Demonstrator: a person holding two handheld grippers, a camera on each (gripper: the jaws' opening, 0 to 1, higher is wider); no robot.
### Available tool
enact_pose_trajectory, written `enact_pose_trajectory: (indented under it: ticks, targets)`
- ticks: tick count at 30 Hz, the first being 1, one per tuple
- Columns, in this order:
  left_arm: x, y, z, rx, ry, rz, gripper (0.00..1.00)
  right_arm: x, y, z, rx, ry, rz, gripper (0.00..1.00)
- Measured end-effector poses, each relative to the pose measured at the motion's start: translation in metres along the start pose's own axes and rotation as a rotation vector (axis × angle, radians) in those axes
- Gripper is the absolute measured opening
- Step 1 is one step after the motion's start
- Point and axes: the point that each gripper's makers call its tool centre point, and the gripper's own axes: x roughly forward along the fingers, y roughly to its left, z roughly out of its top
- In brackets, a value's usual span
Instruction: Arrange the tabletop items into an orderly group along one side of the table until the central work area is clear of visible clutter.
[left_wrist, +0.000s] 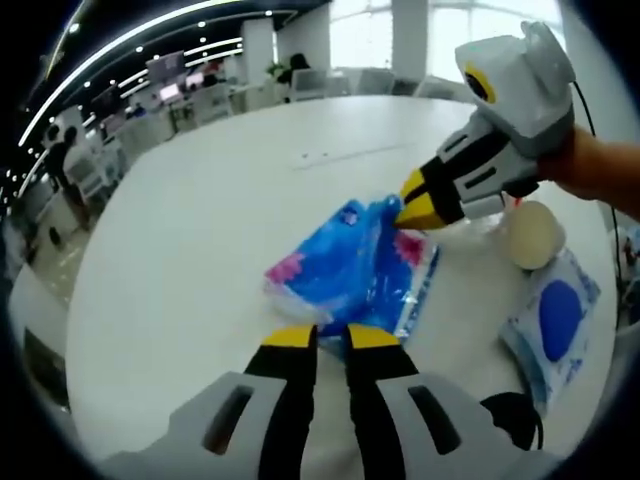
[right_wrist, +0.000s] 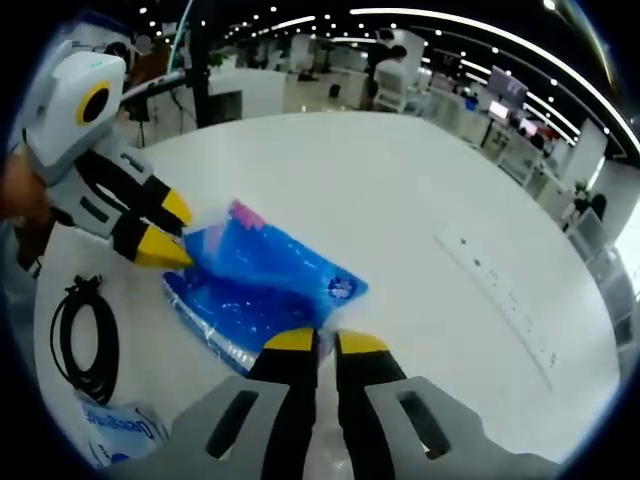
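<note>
1. Left gripper (left_wrist: 332, 337): jaws nearly closed w/ a narrow gap, tips pinching near edge of blue plastic pack (left_wrist: 340, 275).
2. Right gripper (right_wrist: 326, 343): same, jaws close together on pack's opposite edge.
3. Pack lies on white table (left_wrist: 200, 220), mid-table.
4. Left gripper view: cup (left_wrist: 533, 233) at 3 o'clock of pack, blue-white packet (left_wrist: 556, 320) at 4.
5. Right gripper view: black cable coil (right_wrist: 85, 335) at 8 o'clock of pack.
</note>
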Motion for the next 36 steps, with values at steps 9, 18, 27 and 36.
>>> enact_pose_trajectory:
  ticks: [9,18,27,36]
  targets:
    - [-0.005,0.002,0.009,0.013,-0.013,0.014,0.0,-0.005,-0.002,0.005,0.008,-0.017,-0.003,0.02]
    - [-0.012,0.001,0.022,0.029,-0.03,0.017,0.0,-0.021,-0.008,0.015,0.017,-0.046,-0.022,0.02]
    - [-0.022,-0.008,0.045,0.055,-0.061,0.015,0.0,-0.044,-0.017,0.021,0.026,-0.069,-0.052,0.02]
    - [-0.03,-0.032,0.075,0.089,-0.102,-0.007,0.0,-0.081,-0.037,0.019,0.026,-0.083,-0.104,0.02]
